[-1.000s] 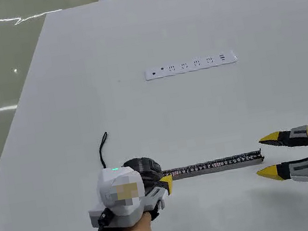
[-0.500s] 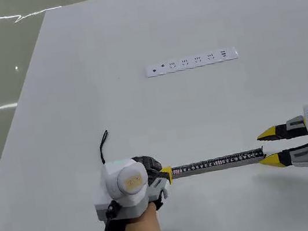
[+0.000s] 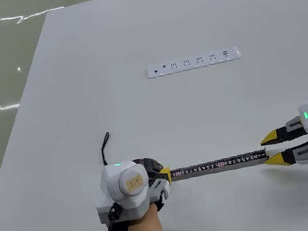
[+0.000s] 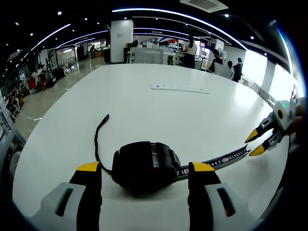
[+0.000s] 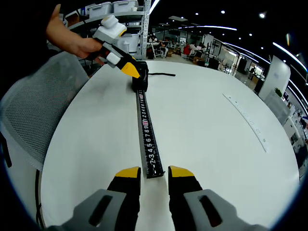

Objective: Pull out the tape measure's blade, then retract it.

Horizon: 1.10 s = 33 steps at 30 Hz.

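Observation:
A black tape measure case rests on the white table, and my left gripper is shut on it. In the head view the left gripper covers most of the case. The blade lies drawn out flat to the right, numbers up. My right gripper stands at the blade's far end, its yellow tips a little apart on either side of the end hook. In the right gripper view the blade runs from the right gripper up to the case.
A white power strip lies further back on the table. The case's black wrist loop trails to the left. A grey mesh chair stands beside the table edge. Shiny floor lies past the table's left edge.
My right gripper has moved in to the blade's end and its jaws have narrowed around it. The left gripper and case have stayed put.

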Each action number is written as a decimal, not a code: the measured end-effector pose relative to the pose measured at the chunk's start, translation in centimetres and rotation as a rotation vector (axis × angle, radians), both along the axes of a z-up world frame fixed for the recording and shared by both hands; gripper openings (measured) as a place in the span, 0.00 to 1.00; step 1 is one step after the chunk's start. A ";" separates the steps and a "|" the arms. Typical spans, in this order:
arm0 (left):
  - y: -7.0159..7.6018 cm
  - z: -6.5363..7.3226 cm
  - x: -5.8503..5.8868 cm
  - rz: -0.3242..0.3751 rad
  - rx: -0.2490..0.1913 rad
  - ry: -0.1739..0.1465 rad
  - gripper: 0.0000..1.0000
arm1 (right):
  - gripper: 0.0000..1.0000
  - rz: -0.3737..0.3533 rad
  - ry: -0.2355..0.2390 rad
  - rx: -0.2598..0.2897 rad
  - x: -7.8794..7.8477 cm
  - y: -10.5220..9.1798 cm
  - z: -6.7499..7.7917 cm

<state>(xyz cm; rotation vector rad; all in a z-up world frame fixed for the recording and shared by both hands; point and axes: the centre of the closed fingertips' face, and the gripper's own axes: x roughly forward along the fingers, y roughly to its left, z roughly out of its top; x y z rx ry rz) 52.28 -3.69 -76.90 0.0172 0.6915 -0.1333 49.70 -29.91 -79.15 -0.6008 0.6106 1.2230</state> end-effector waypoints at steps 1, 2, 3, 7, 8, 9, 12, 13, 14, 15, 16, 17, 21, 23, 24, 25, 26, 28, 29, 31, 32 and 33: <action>-0.1 0.0 0.1 -0.001 0.002 -0.005 0.70 | 0.21 0.008 0.004 -0.002 0.0 0.0 -0.1; -0.1 0.0 0.1 0.000 0.000 -0.005 0.70 | 0.20 0.012 0.003 -0.004 0.0 0.0 -0.1; -0.1 -0.1 0.1 0.004 -0.002 -0.006 0.70 | 0.19 0.018 0.004 -0.006 -0.1 0.1 -0.2; -0.1 -0.3 0.2 0.008 0.005 -0.003 0.70 | 0.18 0.047 0.004 -0.032 -0.1 0.0 -0.7; -0.1 -0.4 0.2 0.012 0.006 -0.005 0.70 | 0.17 0.049 0.005 -0.034 -0.1 0.1 -0.8; -0.1 -0.4 0.2 0.013 0.007 -0.005 0.70 | 0.17 0.052 0.006 -0.038 0.0 0.0 -0.9; 0.0 -0.4 0.3 0.027 0.005 -0.013 0.69 | 0.15 0.057 0.006 -0.045 0.0 0.1 -1.1; 0.0 -0.4 0.3 0.031 0.004 -0.016 0.69 | 0.15 0.059 0.006 -0.045 0.0 0.1 -1.1; 0.1 -0.4 0.4 0.033 0.005 -0.016 0.69 | 0.15 0.061 0.004 -0.048 0.0 0.1 -1.2; 0.1 -0.4 0.4 0.039 0.004 -0.017 0.69 | 0.15 0.061 0.004 -0.049 0.0 0.1 -1.2; 0.1 -0.3 0.5 0.051 -0.005 -0.016 0.69 | 0.15 0.063 0.001 -0.051 0.0 0.1 -1.2; 0.0 -0.3 0.6 0.055 -0.008 -0.019 0.69 | 0.15 0.059 0.005 -0.050 0.0 0.1 -1.2; -0.1 -0.6 0.6 0.063 -0.002 -0.009 0.68 | 0.14 0.063 0.001 -0.057 0.0 0.1 -1.2; 0.0 -0.7 0.6 0.067 0.004 -0.012 0.67 | 0.14 0.065 0.001 -0.058 -0.1 0.1 -1.2; 0.0 -0.7 0.6 0.068 0.005 -0.012 0.67 | 0.14 0.066 0.000 -0.061 0.0 0.1 -1.2; 0.1 -0.7 0.6 0.068 0.007 -0.012 0.67 | 0.14 0.066 -0.001 -0.062 0.0 0.1 -1.2; 0.2 -0.7 0.6 0.074 0.012 -0.013 0.66 | 0.14 0.066 -0.001 -0.064 0.0 0.1 -1.2; 0.2 -0.7 0.6 0.083 0.004 -0.012 0.65 | 0.14 0.065 0.000 -0.065 0.0 0.1 -1.2; 0.2 -0.8 0.7 0.086 0.007 -0.010 0.64 | 0.14 0.064 0.001 -0.065 0.0 0.1 -1.2; 0.1 -0.7 0.8 0.101 -0.003 -0.010 0.63 | 0.14 0.059 0.003 -0.064 0.1 0.1 -1.2; 0.1 -0.7 0.8 0.102 -0.003 -0.009 0.63 | 0.14 0.060 0.002 -0.065 0.1 0.1 -1.2; 0.0 -0.7 0.9 0.104 0.000 -0.011 0.63 | 0.14 0.062 0.000 -0.067 0.1 0.1 -1.2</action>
